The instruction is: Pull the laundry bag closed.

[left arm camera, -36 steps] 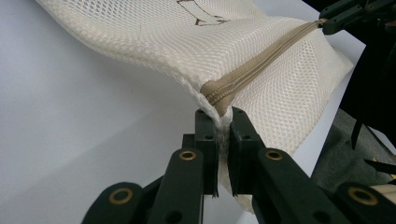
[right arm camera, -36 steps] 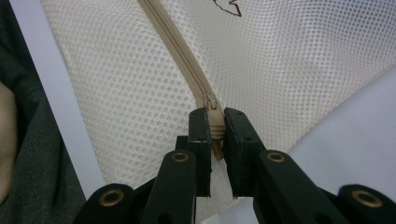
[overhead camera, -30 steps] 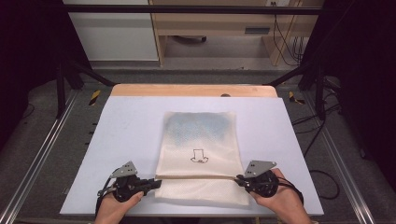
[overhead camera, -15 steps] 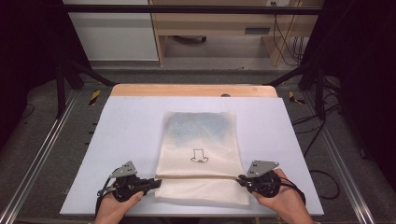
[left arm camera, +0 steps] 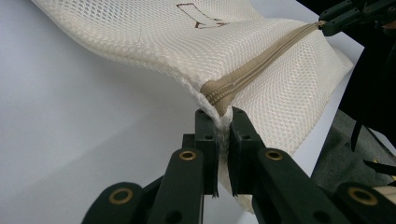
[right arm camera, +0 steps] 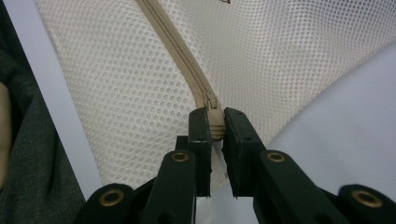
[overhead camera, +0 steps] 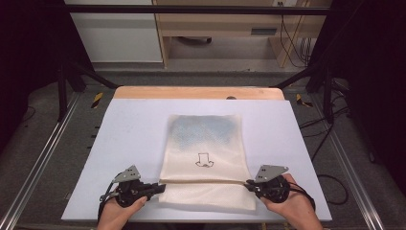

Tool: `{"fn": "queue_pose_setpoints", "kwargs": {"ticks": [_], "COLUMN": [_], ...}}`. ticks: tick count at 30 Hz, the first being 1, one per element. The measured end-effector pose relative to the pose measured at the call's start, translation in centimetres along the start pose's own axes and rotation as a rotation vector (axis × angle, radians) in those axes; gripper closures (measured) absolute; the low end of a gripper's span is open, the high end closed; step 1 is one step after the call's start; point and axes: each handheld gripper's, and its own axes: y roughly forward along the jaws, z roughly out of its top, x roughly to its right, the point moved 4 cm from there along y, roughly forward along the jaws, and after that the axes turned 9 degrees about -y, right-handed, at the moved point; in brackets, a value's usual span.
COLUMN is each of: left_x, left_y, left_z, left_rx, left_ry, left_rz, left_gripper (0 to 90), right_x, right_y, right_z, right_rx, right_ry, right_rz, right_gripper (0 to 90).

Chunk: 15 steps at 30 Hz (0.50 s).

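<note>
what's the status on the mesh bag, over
Left hand-held gripper shut on zipper end. Right hand-held gripper shut on zipper pull. Mesh bag flat on table, zipped. Nothing in the way.

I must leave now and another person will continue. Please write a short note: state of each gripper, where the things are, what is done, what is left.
Left gripper: jaws shut on the mesh bag at the left end of its zipper.
Right gripper: jaws shut on the zipper pull at the right end.
The bag lies flat on the white table, zipper near the person's side.
Done: both ends gripped, zipper looks closed.
Left: probably slide the pull along the zipper while the left holds the bag.
</note>
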Motion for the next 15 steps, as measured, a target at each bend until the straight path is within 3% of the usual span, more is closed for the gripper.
{"fn": "queue_pose_setpoints", "kwargs": {"ticks": [15], "left_x": [0.02], "left_y": [0.03], "left_z": [0.0], "left_rx": [-0.002], "left_ry": [0.002], "left_rz": [-0.001], "left_gripper": [83.8], "right_x": [0.21], "right_y": [-0.24], "right_z": [-0.71], "right_rx": [-0.006], "right_ry": [0.012], "right_rz": [-0.005], "right_gripper": [81.8]}}
